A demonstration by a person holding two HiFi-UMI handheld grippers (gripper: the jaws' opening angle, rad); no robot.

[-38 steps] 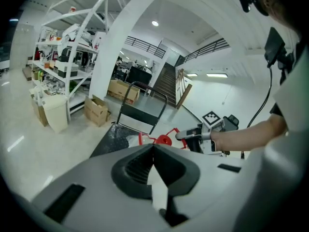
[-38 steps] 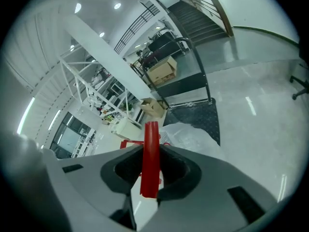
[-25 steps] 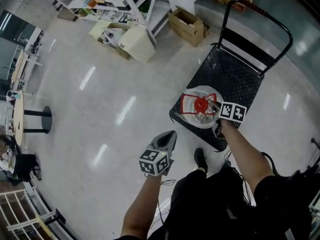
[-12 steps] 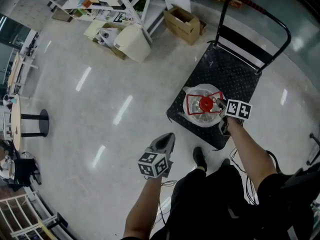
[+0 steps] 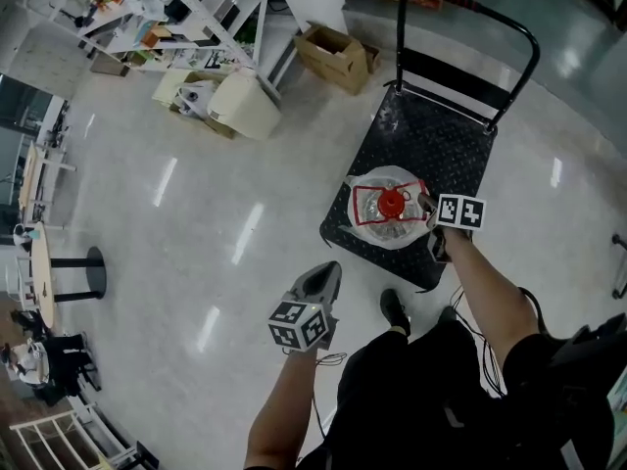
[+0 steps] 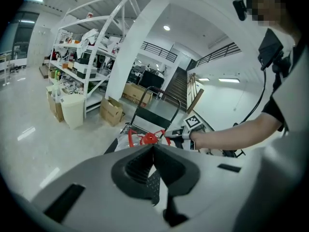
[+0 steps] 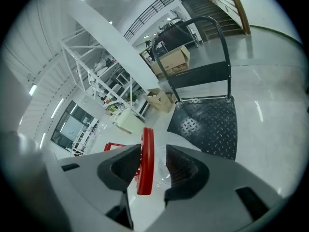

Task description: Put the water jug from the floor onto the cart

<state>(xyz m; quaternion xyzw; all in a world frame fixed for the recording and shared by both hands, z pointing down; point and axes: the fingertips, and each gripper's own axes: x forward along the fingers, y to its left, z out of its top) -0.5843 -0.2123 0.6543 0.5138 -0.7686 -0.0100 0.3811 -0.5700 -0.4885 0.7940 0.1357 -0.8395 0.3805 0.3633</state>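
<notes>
right gripper [image 5: 428,204]: jaws parted, and they have just been opening. The red handle [image 7: 146,161] stands between them, against one pad with a clear gap to the other. Not clamped.
left gripper [image 5: 323,277]: jaws together with nothing between them, hanging over bare floor.
water jug [image 5: 387,221]: upright on the cart [image 5: 446,140] deck, at the end away from the push bar [image 5: 468,13]. It sits directly ahead of and below the right gripper's tips, and its red cap [image 5: 392,203] is just past them.
handle axis: in the right gripper view the strap is edge-on and runs roughly along the gripper's own pointing line, so it lies lengthwise in the slot between the pads.
nearer hand: right, which is at the jug. The left is well apart, with the jug ahead of it and off to its right side.
task state (my read): the jug looks placed, and what remains is to finish letting go and clear out.
next move turns on: the strap's line against the jaw line. Backing straight out along the pointing direction should slide the pads off it.
risk: the strap rests on one pad, so a sideways pull could drag the handle and rock the jug, which sits close to the deck's near edge.
</notes>
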